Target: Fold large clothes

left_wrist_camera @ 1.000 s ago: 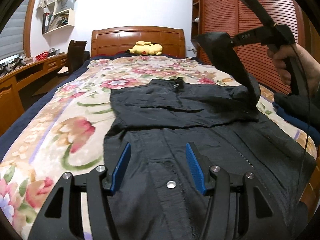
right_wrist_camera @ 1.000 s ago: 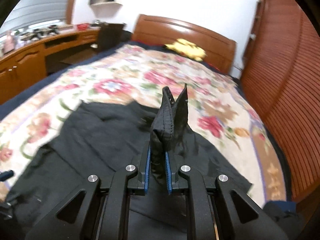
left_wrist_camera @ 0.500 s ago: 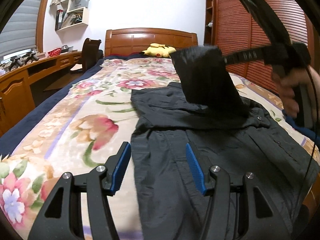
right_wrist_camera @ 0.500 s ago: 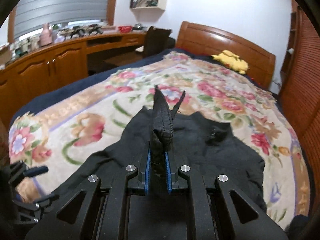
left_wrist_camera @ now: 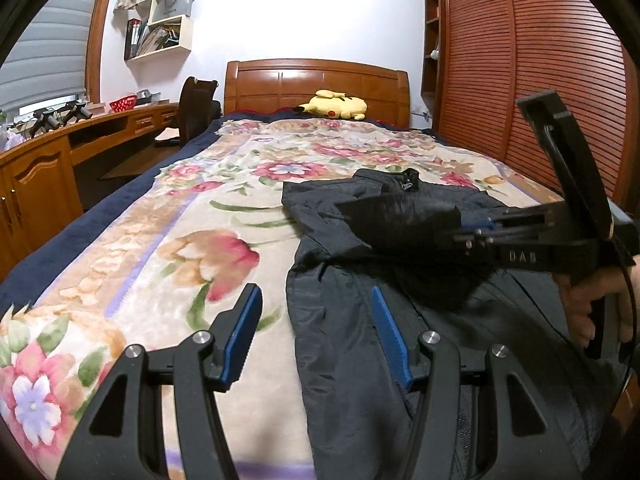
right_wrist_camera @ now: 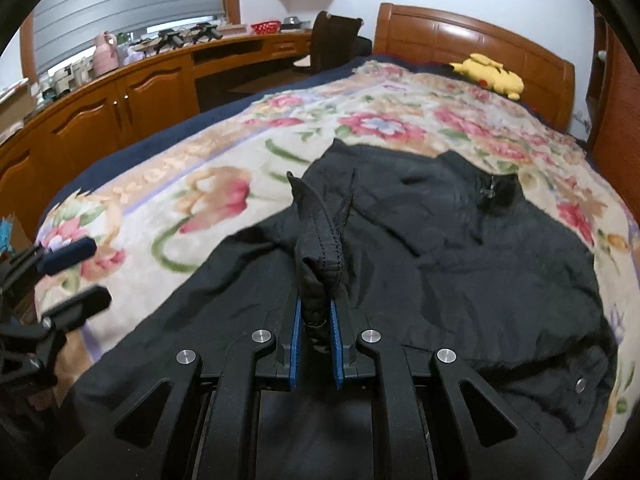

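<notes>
left gripper [left_wrist_camera: 316, 336]: black frame, blue ribbed jaws | silver screws | marking perhaps "DAB"

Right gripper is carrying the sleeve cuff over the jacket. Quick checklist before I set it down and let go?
1. Right gripper clamped on sleeve cuff: ok.
2. Left gripper open, holding nothing: ok.
3. Black jacket spread on floral blanket: ok, some wrinkles.
4. Cuff over the jacket body, not off its edge: ok.
5. Cuff touching the jacket below: cannot tell.
6. Plush toy far from the fold: ok.
</notes>
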